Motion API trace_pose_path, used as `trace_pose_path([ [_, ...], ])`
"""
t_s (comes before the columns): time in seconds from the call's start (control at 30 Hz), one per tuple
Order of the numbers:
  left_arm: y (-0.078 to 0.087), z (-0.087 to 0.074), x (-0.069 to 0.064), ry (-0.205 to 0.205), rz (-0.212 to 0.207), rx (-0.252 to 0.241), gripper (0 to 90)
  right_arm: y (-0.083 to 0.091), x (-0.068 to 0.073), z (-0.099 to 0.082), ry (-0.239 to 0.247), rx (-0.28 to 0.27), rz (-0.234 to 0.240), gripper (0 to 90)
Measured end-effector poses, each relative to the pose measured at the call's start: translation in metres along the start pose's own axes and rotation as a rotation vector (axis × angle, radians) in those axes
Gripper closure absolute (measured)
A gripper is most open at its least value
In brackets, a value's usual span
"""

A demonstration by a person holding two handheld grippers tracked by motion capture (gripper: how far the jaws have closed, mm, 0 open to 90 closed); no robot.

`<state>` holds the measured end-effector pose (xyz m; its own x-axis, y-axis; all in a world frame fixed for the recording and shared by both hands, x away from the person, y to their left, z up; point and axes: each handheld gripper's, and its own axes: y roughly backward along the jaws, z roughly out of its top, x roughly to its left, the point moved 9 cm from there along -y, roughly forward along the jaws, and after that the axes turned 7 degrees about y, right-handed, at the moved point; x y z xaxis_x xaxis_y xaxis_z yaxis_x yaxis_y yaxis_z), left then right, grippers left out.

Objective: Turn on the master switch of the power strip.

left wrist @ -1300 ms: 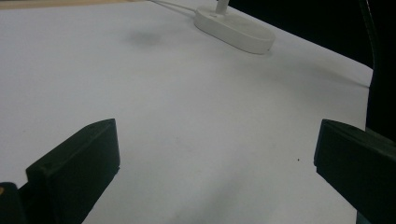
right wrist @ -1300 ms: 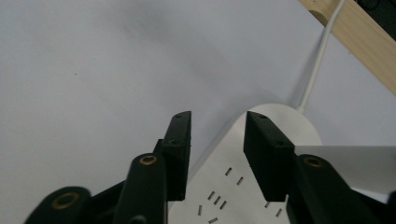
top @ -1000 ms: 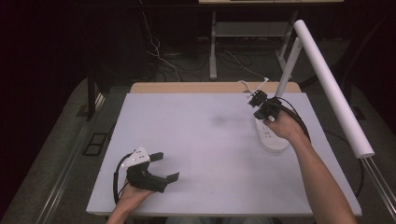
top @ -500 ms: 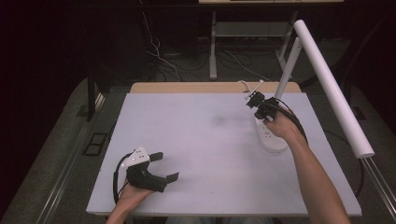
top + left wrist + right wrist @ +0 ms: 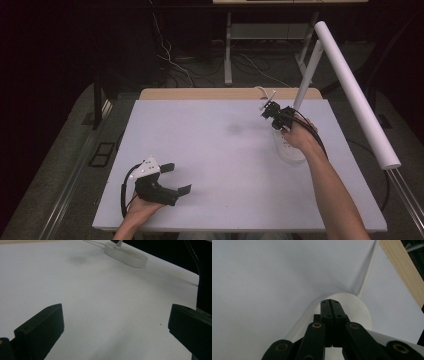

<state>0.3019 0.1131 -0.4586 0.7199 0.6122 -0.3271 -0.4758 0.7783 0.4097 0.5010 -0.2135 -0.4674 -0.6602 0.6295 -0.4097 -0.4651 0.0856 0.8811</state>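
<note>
A white desk lamp stands at the table's right side, with an oval base [image 5: 291,151], a slanted arm [image 5: 308,70] and a long tube head [image 5: 357,95]. My right gripper [image 5: 268,109] hovers at the far end of that base. Its jaws are shut together with nothing between them, and the tips point down at the base [image 5: 359,312]. I cannot tell whether the right gripper [image 5: 330,303] touches it. My left gripper [image 5: 180,177] rests near the front left of the table, open and empty. Beyond the wide-apart left gripper [image 5: 116,327], the base [image 5: 127,256] lies far ahead.
The white tabletop [image 5: 215,150] has a wooden strip [image 5: 200,93] along its far edge. The lamp's white cord [image 5: 368,272] runs off the base toward that edge. A faint grey smudge [image 5: 234,129] marks the middle of the table. Dark floor and cables lie beyond.
My right gripper has shifted a little to the left along the lamp base, staying shut. The left gripper has not moved.
</note>
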Motion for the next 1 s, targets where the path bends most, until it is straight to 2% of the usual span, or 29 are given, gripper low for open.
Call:
trace_pose_path([
  [0.27, 0.001, 0.000, 0.001, 0.000, 0.003, -0.001, 0.0, -0.007, -0.002, -0.004, -0.019, 0.016, 0.002, 89.3],
  [0.57, 0.000, 0.000, 0.002, 0.000, 0.004, -0.003, 0.0, -0.014, -0.006, -0.011, -0.057, 0.001, -0.003, 89.4],
  [0.6, 0.000, 0.000, 0.002, 0.000, 0.004, 0.001, 0.0, -0.014, -0.007, -0.011, -0.077, -0.015, 0.024, 89.5],
  [0.73, 0.000, 0.000, 0.001, -0.001, 0.002, 0.003, 0.0, -0.014, -0.008, -0.013, -0.096, -0.044, 0.048, 89.6],
  [1.0, -0.001, -0.001, 0.001, -0.001, 0.005, 0.006, 0.0, -0.015, -0.007, -0.014, -0.083, -0.053, 0.027, 89.8],
])
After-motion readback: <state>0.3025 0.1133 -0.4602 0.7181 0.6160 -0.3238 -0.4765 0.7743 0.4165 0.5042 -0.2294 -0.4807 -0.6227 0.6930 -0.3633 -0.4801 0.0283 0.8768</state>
